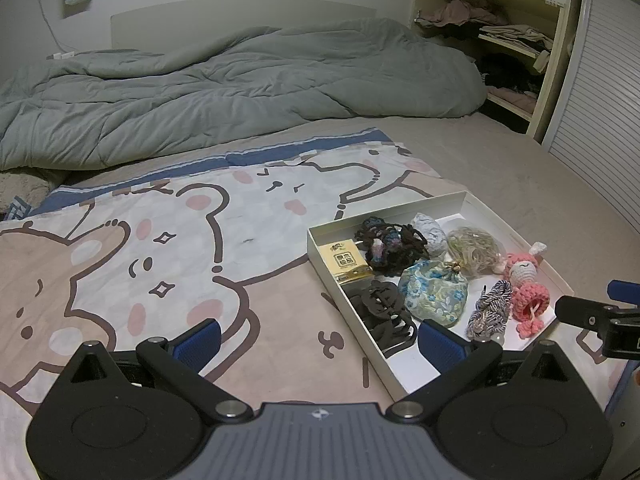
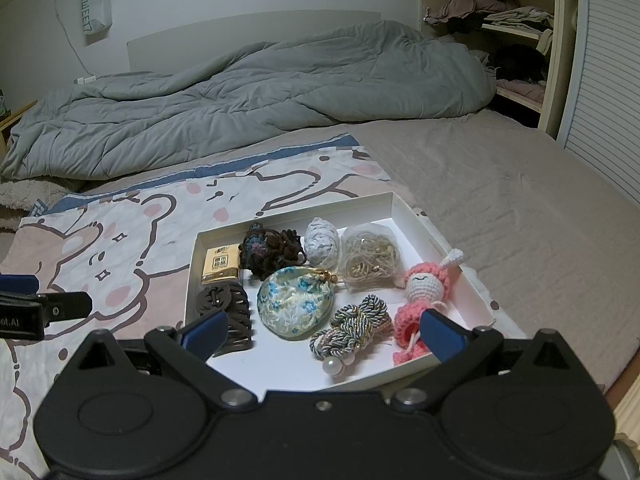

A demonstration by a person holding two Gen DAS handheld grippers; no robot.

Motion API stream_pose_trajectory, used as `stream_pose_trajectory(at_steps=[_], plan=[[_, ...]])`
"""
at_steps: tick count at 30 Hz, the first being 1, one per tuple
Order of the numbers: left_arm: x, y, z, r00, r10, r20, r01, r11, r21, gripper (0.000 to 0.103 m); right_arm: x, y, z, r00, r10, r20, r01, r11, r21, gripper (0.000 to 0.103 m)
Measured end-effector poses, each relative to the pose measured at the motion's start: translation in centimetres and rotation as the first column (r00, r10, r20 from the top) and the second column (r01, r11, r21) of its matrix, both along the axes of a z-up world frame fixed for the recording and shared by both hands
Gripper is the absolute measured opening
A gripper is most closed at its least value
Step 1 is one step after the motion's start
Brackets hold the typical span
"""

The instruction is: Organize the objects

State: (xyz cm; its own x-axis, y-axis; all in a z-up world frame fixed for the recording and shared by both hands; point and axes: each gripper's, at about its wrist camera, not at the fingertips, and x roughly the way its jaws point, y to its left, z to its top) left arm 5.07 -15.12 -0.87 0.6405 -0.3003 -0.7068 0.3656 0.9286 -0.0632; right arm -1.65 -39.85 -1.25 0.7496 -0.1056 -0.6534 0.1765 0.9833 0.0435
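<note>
Step in hand, as judged: everything visible already sits in the shallow white cardboard box (image 2: 408,216), so you are either finishing or about to tidy the layout; nothing loose shows on the cartoon-bear printed sheet (image 1: 160,248).

Your left gripper (image 1: 320,344) hovers above the sheet at the box's near-left corner, fingers spread wide, holding nothing. Your right gripper (image 2: 324,332) hangs over the box's near edge, fingers also spread wide and empty.

The box lies on the bed, at the right edge of the printed sheet, partly on the plain taupe mattress cover (image 2: 520,200).

Contents, right wrist view:
- yellow tissue pack (image 2: 220,266), far-left corner
- dark crocheted scrunchie (image 2: 272,254) beside it
- pale blue fabric bundle (image 2: 322,242)
- clear bag of gold rings (image 2: 370,260)
- pink crocheted doll (image 2: 420,288), against the right wall
- blue floral clasp purse (image 2: 296,304), centre
- twisted cord with pearls (image 2: 352,324), near edge
- black claw hair clip (image 2: 228,304), left wall

Next move, as judged: if regrouping, lower the right gripper onto the cord, the nearest item between its fingers. Expect it to be limp; pinch the knotted middle.
</note>
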Motion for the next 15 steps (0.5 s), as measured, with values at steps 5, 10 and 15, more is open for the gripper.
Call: stream_pose_trajectory(at_steps=[5,10,15], plan=[[0.02,0.03,-0.01,1.000,-0.001,-0.001,0.001,1.000,0.000,0.103,0.00,0.01,0.00,1.000,-0.001,0.000,0.001,1.000,0.000,0.103],[0.02,0.01,-0.05,1.000,-0.003,-0.007,0.003,1.000,-0.001,0.103,0.02,-0.04,-0.08,1.000,0.000,-0.001,0.000,1.000,0.001,0.103],[0.05,0.07,-0.09,1.000,-0.002,-0.007,0.002,1.000,0.001,0.103,-0.04,0.01,-0.38,1.000,0.000,-0.004,0.000,1.000,0.003,0.103]])
